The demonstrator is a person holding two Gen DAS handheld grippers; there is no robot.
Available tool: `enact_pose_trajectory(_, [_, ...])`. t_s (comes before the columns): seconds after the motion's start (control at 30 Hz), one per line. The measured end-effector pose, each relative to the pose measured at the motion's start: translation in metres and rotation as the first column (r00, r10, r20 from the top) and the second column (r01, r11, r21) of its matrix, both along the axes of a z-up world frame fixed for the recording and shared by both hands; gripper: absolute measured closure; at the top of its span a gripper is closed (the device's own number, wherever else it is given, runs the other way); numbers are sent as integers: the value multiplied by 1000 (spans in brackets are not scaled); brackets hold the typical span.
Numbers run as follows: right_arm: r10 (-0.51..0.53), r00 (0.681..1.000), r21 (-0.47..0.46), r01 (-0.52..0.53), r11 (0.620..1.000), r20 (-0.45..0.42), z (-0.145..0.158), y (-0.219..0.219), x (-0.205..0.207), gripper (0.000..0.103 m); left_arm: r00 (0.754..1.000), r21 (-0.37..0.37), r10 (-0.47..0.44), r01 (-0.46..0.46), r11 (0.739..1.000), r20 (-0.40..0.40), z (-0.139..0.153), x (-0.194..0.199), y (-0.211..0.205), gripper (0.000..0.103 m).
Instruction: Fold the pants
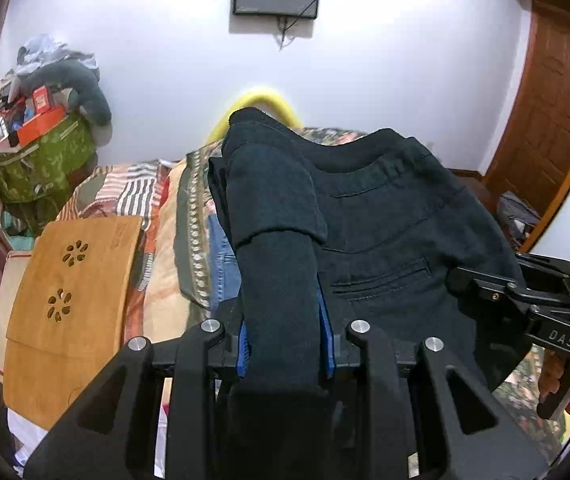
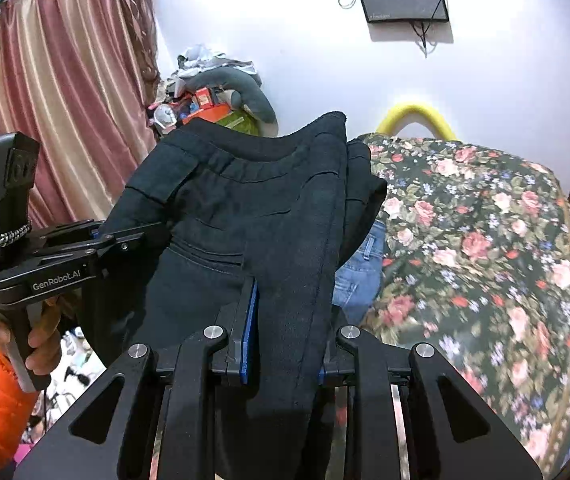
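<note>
The black pants (image 1: 389, 232) hang in the air above the bed, folded, waistband and back pocket showing. My left gripper (image 1: 283, 332) is shut on a thick fold of the pants at their left side. My right gripper (image 2: 287, 336) is shut on the other side of the black pants (image 2: 245, 208). Each gripper shows in the other's view: the right one (image 1: 525, 300) at the pants' right edge, the left one (image 2: 97, 248) at their left edge. The blue pads (image 2: 249, 332) press into the cloth.
A flowered bedspread (image 2: 485, 240) covers the bed below. Blue jeans (image 2: 359, 272) lie on it under the black pants. A wooden lap board (image 1: 69, 300) lies at the left. A cluttered green bag (image 1: 41, 160), a curtain (image 2: 53, 120) and a wooden door (image 1: 553, 120) ring the room.
</note>
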State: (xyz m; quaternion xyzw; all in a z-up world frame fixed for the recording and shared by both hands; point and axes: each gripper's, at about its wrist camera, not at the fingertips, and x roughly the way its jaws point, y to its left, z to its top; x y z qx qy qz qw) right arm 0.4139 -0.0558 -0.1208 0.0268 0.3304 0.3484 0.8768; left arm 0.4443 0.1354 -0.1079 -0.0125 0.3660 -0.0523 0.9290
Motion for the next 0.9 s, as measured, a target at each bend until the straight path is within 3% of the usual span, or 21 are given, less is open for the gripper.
enact_pose_trajectory(0.3, [-11, 995, -73, 4, 997, -102, -73, 40, 63, 83, 991, -36, 41, -46, 998, -131, -105, 82, 37, 75])
enact_pose_trajectory(0.53, [-31, 976, -175, -8, 984, -214, -134, 53, 88, 83, 956, 6, 61, -62, 998, -286, -197, 115, 36, 72])
enact_pose_trajectory(0.67, [-29, 976, -214, -18, 977, -214, -143, 48, 78, 78, 966, 80, 79, -61, 995, -248, -203, 103, 31, 57])
enact_pose_trajectory(0.8, [-33, 978, -202, -9, 979, -205, -133, 38, 65, 75, 961, 86, 115, -96, 992, -252, -192, 88, 35, 57])
enact_pose_trajectory(0.9, [-39, 980, -185, 3, 983, -194, -125, 29, 57, 75, 969, 150, 144, -115, 982, -198, -171, 69, 33, 57])
